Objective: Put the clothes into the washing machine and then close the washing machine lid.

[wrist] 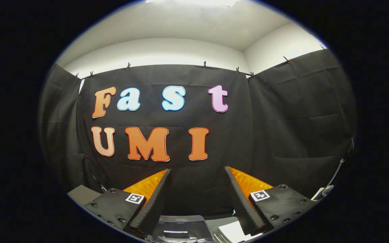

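While the gripper is held level with fingers spread wide and empty, black cloth wall is faced. Below the fingers, a grey washing machine top is glimpsed, mostly cut off; clothes cannot be made out.

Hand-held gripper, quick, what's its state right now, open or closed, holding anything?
Hand-held gripper: open, its black foam-padded fingers spread wide apart, nothing between them, aimed at the black cloth wall.
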